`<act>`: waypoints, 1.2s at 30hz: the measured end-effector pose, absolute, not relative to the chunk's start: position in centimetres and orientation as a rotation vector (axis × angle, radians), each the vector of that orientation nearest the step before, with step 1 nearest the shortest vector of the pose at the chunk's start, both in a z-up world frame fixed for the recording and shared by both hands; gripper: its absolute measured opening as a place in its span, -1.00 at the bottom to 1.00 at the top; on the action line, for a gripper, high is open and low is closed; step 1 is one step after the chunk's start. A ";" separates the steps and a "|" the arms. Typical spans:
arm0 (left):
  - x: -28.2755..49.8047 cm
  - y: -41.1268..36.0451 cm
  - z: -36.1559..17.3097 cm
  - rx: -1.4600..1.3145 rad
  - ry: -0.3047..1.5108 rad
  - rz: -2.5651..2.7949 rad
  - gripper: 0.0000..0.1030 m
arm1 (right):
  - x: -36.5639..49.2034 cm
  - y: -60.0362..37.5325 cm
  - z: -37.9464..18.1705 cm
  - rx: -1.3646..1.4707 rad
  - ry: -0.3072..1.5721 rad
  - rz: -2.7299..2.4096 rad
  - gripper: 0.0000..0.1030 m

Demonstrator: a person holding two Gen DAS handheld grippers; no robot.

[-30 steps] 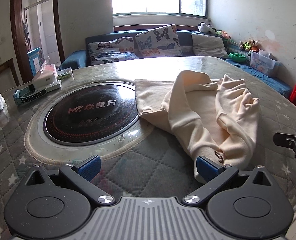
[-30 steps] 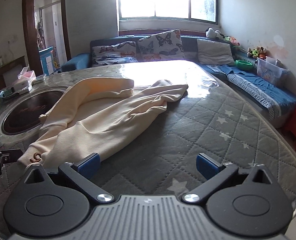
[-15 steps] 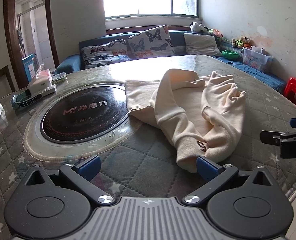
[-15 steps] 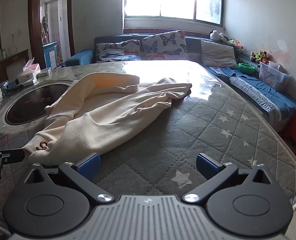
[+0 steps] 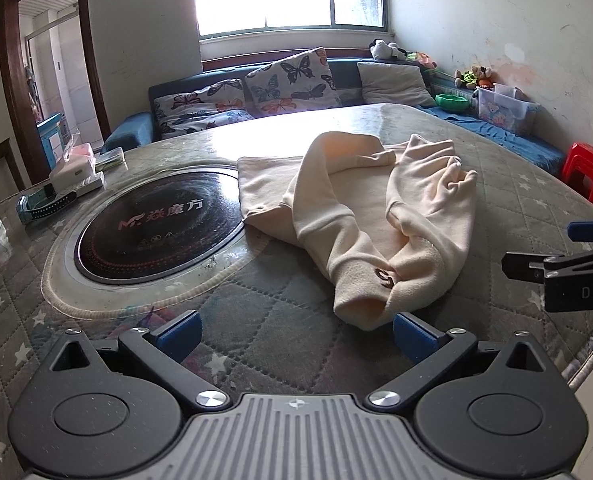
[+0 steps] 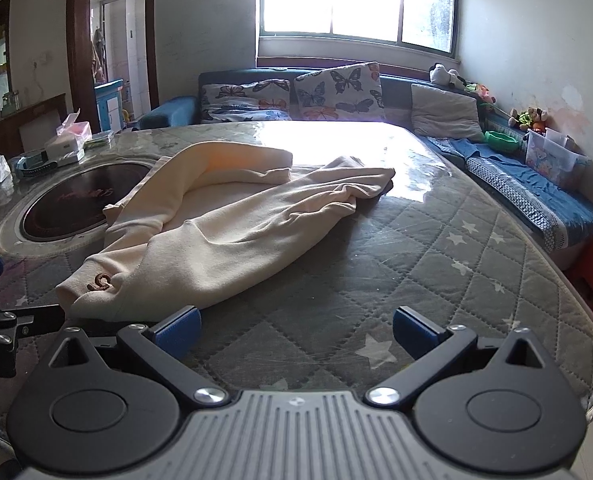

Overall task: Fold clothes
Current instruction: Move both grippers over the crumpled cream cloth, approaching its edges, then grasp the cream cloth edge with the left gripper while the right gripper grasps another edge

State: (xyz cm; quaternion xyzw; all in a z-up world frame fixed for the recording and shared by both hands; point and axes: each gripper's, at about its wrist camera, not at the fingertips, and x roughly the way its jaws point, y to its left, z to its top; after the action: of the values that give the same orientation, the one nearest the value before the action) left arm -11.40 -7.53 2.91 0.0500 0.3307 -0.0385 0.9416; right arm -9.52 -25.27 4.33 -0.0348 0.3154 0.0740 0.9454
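Observation:
A cream sweatshirt (image 5: 376, 208) lies crumpled on the quilted table, one cuff with a brown emblem (image 5: 384, 278) nearest me; it also shows in the right wrist view (image 6: 216, 224). My left gripper (image 5: 294, 334) is open and empty, just short of that cuff, its right finger beside it. My right gripper (image 6: 294, 332) is open and empty over bare quilt, right of the garment's near end. The right gripper's fingers (image 5: 536, 266) show at the right edge of the left wrist view; the left gripper's fingers (image 6: 16, 314) show at the left edge of the right wrist view.
A round black induction plate (image 5: 156, 224) is set into the table (image 6: 436, 264) left of the sweatshirt. A tissue box and small items (image 5: 72, 168) sit at the far left. A sofa with butterfly cushions (image 6: 336, 92) runs behind. A red stool (image 5: 588, 172) stands at right.
Both grippers have drawn back toward the table's near edge, so the sweatshirt looks farther away and its cuff is fully in view. The garment has not moved. Both grippers stay open.

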 end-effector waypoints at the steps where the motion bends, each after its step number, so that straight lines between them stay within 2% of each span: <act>1: -11.4 -7.6 2.9 0.103 0.678 -0.078 1.00 | -9.5 -25.2 4.3 -0.072 0.642 0.152 1.00; 26: -10.7 -7.9 2.7 0.135 0.700 -0.101 1.00 | -9.1 -24.2 4.4 -0.096 0.650 0.186 1.00; 36: -8.0 -7.4 5.3 0.166 0.648 -0.125 1.00 | -6.8 -23.7 4.9 -0.121 0.641 0.203 1.00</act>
State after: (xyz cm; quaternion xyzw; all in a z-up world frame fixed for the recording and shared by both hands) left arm -8.04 -7.39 5.29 0.0815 0.3179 -0.0611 0.9426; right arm -6.77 -23.66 4.89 -0.0593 0.3145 0.0997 0.9421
